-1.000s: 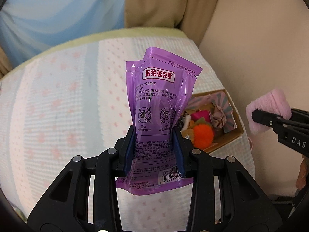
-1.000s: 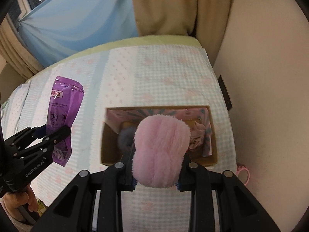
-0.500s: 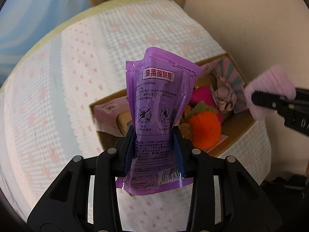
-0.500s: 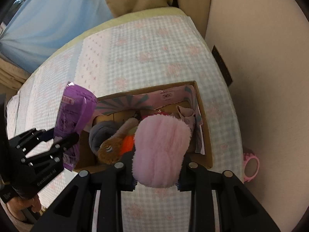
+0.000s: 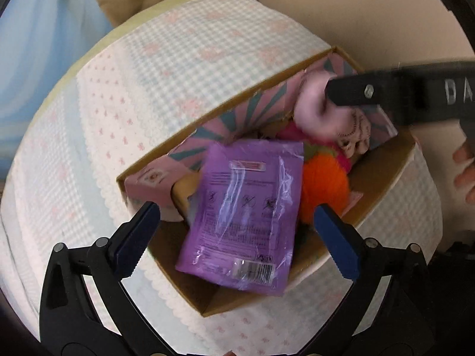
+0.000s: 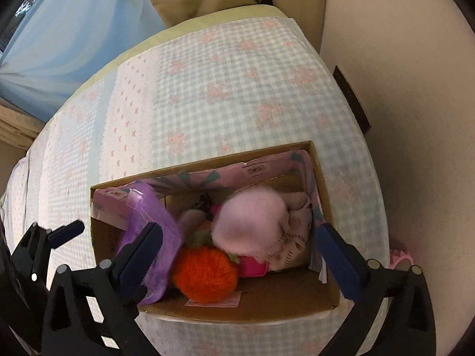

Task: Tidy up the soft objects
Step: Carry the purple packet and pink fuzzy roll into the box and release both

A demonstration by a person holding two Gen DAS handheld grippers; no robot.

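Note:
My left gripper (image 5: 236,210) points down over an open cardboard box (image 5: 225,106); its jaws are opening wide. The purple pouch (image 5: 246,213) lies loose between and below them, tilted on the box's contents, touching neither pad. My right gripper (image 6: 239,228) hangs over the same box (image 6: 202,172), jaws also opening. A blurred pink fluffy puff (image 6: 252,222) sits free beneath it among the soft toys. In the left wrist view the puff (image 5: 311,109) shows beside the right gripper's finger (image 5: 356,92). An orange pompom (image 6: 204,273) lies in the box's middle.
The box rests near the right edge of a bed with a checked, flowered cover (image 6: 225,89). A beige wall (image 6: 415,118) runs close along the right. Blue and tan curtains hang behind. A pink item (image 6: 400,259) lies on the floor. A person's fingers (image 5: 466,163) show at right.
Both grippers came down over the box and their jaws spread apart. The purple pouch left the left gripper and the pink puff left the right; both now lie in the box.

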